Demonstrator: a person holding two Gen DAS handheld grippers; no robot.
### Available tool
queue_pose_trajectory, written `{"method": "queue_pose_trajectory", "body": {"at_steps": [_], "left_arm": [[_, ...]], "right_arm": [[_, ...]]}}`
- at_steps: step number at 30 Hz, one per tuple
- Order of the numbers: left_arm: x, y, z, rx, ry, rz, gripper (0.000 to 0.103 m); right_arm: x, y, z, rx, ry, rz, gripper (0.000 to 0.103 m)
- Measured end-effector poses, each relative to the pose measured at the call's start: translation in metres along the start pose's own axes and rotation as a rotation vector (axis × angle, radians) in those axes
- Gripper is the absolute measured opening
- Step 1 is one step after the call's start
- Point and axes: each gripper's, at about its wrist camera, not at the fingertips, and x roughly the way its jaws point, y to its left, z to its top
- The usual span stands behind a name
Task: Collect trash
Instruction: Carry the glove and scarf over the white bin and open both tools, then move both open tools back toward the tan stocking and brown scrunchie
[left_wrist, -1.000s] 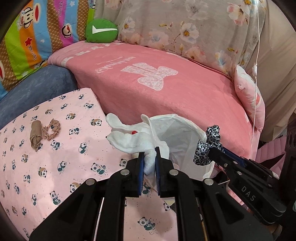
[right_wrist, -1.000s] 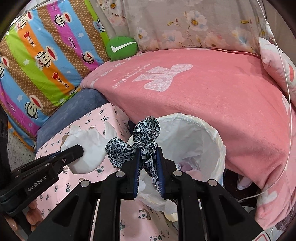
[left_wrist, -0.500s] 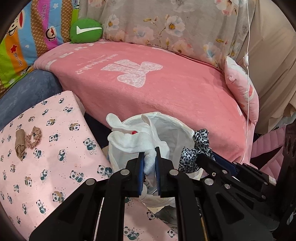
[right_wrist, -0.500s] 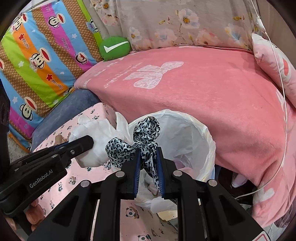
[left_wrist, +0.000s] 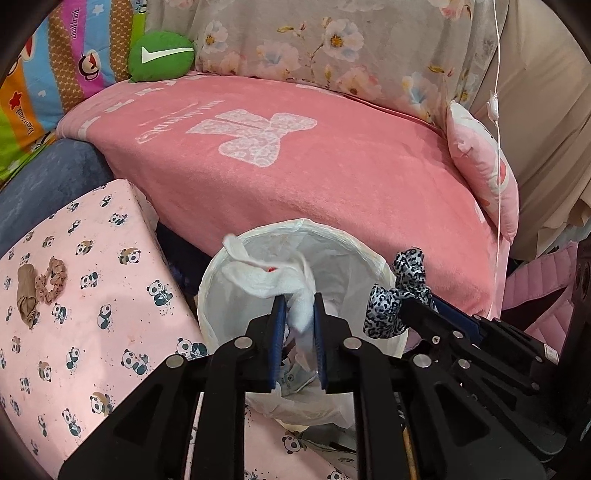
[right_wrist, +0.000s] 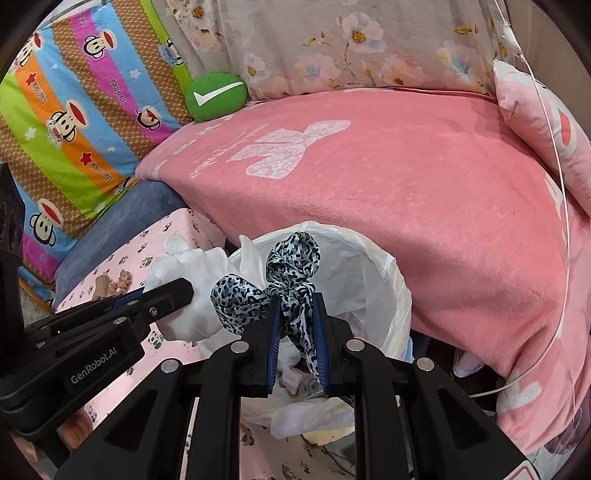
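Note:
A bin lined with a white bag stands open between the pink bed and a panda-print surface. My left gripper hangs over the bin's mouth with a crumpled white tissue wad between its jaws. The jaws are opening and the pads no longer pinch the wad. My right gripper is shut on a knotted leopard-print scarf, held above the bin's near rim. In the right wrist view the left gripper and the tissue wad sit to the left of the scarf.
A pink panda-print surface on the left carries a brown scrunchie and sock. Behind the bin lies a pink blanket with a green cushion. A pink pillow and a thin white cable are on the right.
Both grippers moved from over the panda-print surface to over the bin. The left jaws widened slightly around the tissue wad, whose loose end has flopped. The right grip on the scarf is unchanged.

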Motion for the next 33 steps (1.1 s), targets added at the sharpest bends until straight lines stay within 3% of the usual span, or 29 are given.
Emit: {"method": "queue_pose_trajectory", "body": {"at_steps": [4,7,15,19,33], "left_arm": [[-0.003,0.002,0.000,-0.010,-0.020,0.024,0.053],[-0.007,0.003,0.001,-0.009,-0.037,0.042,0.058],[-0.013,0.019,-0.002,-0.046,-0.047,0.071,0.060],[-0.019,0.027,-0.005,-0.064,-0.054,0.079,0.060],[-0.043,0.063,-0.021,-0.134,-0.084,0.115,0.062]], "right_arm": [[0.001,0.000,0.002,0.001,-0.002,-0.005,0.020],[0.002,0.002,0.003,-0.004,-0.004,-0.005,0.022],[-0.001,0.009,0.003,-0.010,-0.025,-0.004,0.028],[-0.003,0.015,0.003,-0.017,-0.037,-0.005,0.040],[-0.013,0.045,-0.001,-0.057,-0.045,0.010,0.041]]}}
